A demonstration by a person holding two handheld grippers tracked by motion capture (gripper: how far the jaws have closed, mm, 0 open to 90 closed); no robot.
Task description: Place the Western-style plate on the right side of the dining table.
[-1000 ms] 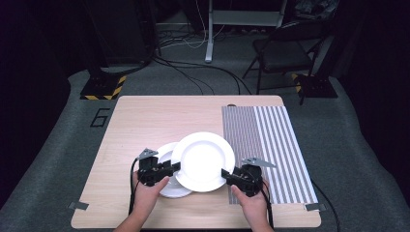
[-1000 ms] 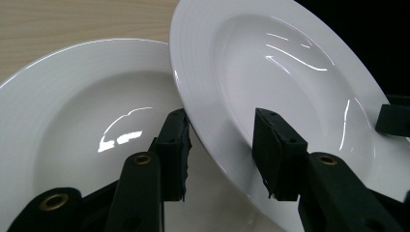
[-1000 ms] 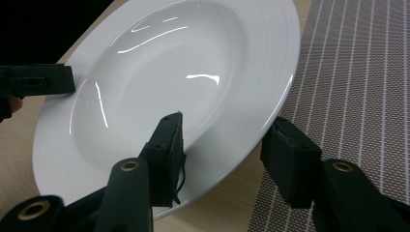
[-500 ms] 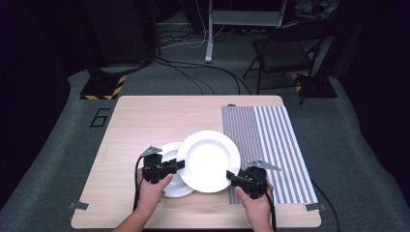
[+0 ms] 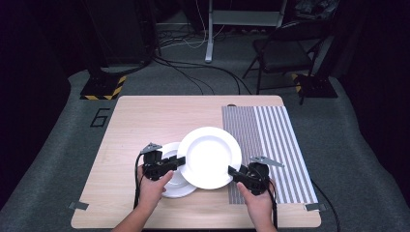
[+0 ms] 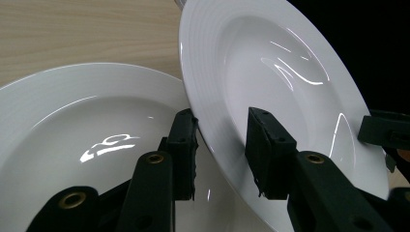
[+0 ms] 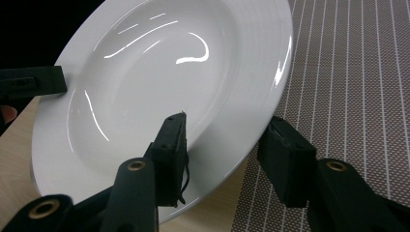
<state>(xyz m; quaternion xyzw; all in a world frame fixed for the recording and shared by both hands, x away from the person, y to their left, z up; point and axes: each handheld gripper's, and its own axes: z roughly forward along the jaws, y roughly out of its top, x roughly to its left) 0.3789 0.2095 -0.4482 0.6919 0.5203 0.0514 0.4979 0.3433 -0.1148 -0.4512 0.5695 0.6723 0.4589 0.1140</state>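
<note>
Two grippers (image 5: pixel 181 161) (image 5: pixel 232 170) flank large plate (image 5: pixel 210 154) rim.

High view. A large white plate (image 5: pixel 210 157) is held between two grippers. The left gripper (image 5: pixel 180 161) grips the plate's rim at its left edge; the right gripper (image 5: pixel 233 171) grips the rim at its lower right edge, and its jaws have just been closing on that rim. A smaller white plate (image 5: pixel 175 183) lies on the wooden table (image 5: pixel 145 116) under the left gripper, partly covered by the large plate. Just beyond the right gripper lies a striped grey mat (image 5: pixel 270 135).
</note>
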